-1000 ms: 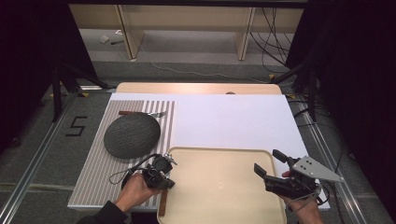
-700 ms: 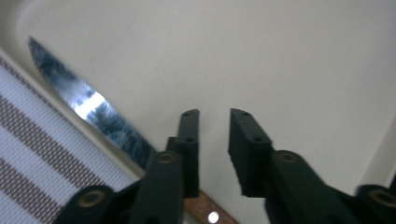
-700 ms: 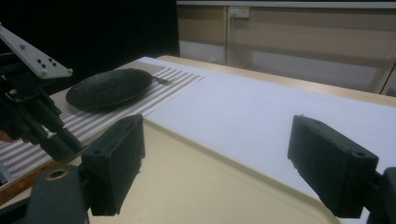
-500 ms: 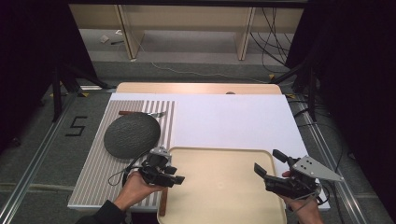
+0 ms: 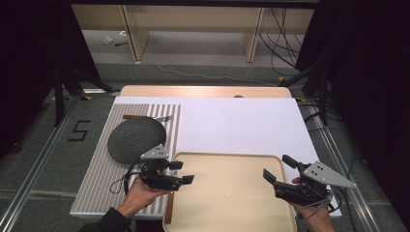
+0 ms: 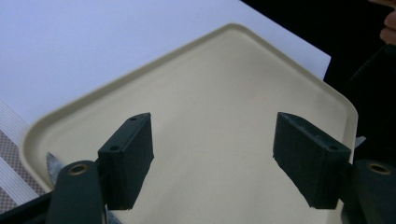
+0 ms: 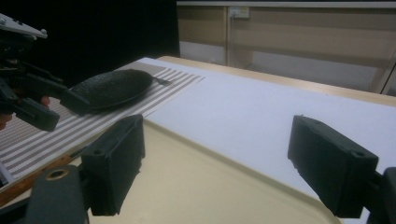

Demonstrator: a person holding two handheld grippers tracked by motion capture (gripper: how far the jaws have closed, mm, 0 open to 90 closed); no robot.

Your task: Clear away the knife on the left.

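1. Left hand-held gripper: jaws spread and have just been opening, nothing between them. It hovers over the left rim of the tray, pointing across it.
2. Just below and beside it, the knife lies flat along the tray's left edge, on the right border of the striped mat. The gripper is clear of it. In the left gripper view the blade tip pokes out by the lower-left jaw.
3. Right hand-held gripper: jaws spread, empty, parked over the tray's right side.
4. Further out: dark round plate on the mat, and a second utensil behind the plate near the mat's far edge. White sheet covers the rest of the table.
5. Status, my read: the knife looks placed and released, so that step is done. The tray's inside is bare. Likely left: the plate and the far utensil, both untouched.
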